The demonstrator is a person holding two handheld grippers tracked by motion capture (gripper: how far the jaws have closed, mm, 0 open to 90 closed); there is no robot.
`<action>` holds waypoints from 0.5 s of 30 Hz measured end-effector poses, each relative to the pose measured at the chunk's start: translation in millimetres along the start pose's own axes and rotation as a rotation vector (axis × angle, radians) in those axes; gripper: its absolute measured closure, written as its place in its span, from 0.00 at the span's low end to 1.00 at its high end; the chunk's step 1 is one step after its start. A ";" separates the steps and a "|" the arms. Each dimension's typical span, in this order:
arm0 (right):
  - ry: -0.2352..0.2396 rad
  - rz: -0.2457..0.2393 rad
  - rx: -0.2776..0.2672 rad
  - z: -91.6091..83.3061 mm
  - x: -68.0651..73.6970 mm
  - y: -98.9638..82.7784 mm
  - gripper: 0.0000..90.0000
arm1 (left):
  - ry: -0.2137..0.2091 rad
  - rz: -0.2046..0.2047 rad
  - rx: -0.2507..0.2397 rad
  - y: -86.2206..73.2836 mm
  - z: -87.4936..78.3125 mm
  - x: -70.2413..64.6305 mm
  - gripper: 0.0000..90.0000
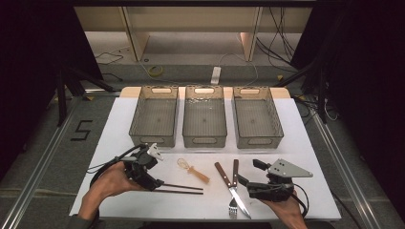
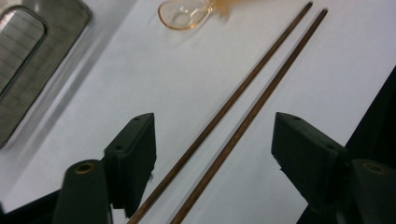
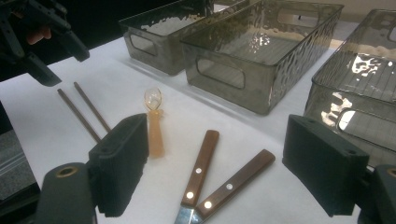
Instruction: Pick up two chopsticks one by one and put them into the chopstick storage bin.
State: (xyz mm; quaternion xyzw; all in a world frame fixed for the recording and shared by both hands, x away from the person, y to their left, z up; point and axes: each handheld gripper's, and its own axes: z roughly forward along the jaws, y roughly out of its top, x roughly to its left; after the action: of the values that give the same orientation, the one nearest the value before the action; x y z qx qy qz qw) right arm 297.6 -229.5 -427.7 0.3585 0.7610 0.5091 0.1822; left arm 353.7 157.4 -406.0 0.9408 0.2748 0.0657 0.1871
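Observation:
Two dark brown chopsticks (image 1: 181,189) (image 2: 233,116) (image 3: 84,112) lie side by side on the white table near its front left. My left gripper (image 1: 155,183) (image 2: 215,126) is open, with one jaw on each side of their near ends and neither pad pressing on them. My right gripper (image 1: 247,172) (image 3: 217,123) hovers open at the front right with nothing between its jaws. It points toward the wooden handles of a knife (image 1: 222,172) (image 3: 201,163) and a fork (image 1: 235,169) (image 3: 238,179), which cross each other.
An amber plastic spoon (image 1: 193,171) (image 2: 184,11) (image 3: 154,126) lies between the chopsticks and the knife. Three grey see-through bins (image 1: 154,139) (image 1: 204,142) (image 1: 258,142) stand in a row at the back of the white table (image 1: 110,143). The left gripper (image 3: 42,42) appears far left in the right gripper view.

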 end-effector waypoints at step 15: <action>-0.001 0.001 0.015 1.2 -0.4 -0.6 0.26 | -0.041 0.084 0.135 -10.2 28.9 -7.9 0.52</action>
State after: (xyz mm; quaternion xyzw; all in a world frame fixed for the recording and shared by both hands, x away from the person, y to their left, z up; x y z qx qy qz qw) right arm 298.4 -229.2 -428.7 0.3606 0.7643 0.5035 0.1795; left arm 348.6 151.9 -436.8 0.9631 0.2352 0.0356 0.1258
